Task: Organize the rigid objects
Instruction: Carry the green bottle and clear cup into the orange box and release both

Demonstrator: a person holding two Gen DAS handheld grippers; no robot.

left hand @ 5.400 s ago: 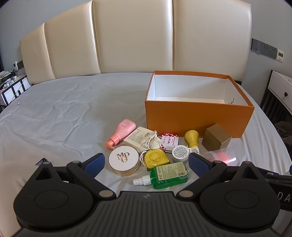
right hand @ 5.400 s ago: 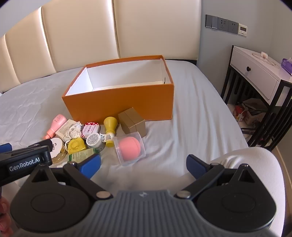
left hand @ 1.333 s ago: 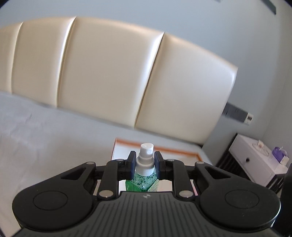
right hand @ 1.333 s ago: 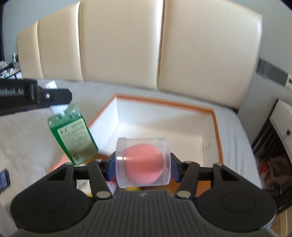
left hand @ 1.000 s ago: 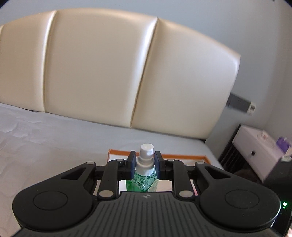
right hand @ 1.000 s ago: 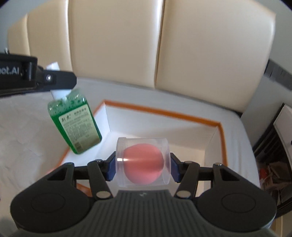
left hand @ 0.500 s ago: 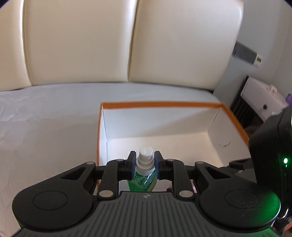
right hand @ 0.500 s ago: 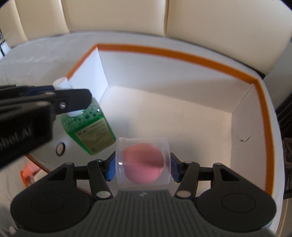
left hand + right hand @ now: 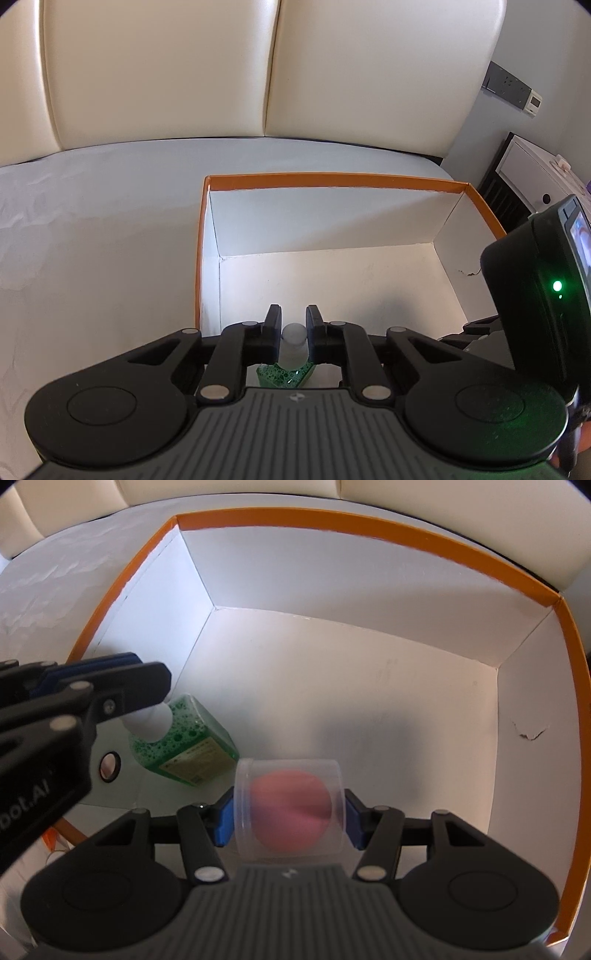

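Home bedroom: bed sheet [image 9: 92, 221], padded headboard [image 9: 258, 66], nightstand [image 9: 535, 177] (with drawer)

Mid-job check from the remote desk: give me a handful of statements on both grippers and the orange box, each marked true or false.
1. The left gripper grips the green bottle by its white neck. True.
2. The right gripper is empty. False: it clamps a clear case with a pink sponge inside.
3. Both items are over the orange box. True.
4. The box's inside is black. False: it is white.
5. The bottle's cap points down. False: it points up, body hanging below.
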